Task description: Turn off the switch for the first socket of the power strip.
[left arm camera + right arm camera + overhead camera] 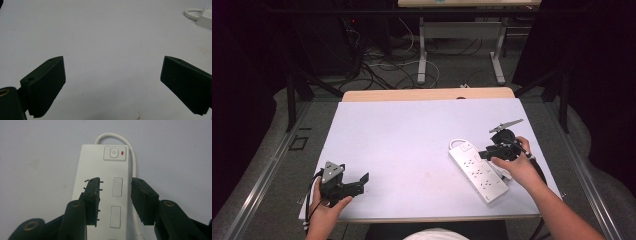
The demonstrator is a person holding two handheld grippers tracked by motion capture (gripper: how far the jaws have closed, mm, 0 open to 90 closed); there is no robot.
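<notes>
Right now the right gripper (483,153) is hovering over the white power strip (478,173), jaws parted and gripping nothing, pads straddling the sockets. The strip is lying at the table's (412,140) right front, long axis running away toward its switch (114,153). The left gripper (362,181) is sitting wide open, well apart at the left.

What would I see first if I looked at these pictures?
The white power strip, lying slantwise on the right of the pale table, with a small red light beside its switch. The right tongs hang just over it, jaws apart with nothing gripped. The left tongs are wide open over bare tabletop.
</notes>
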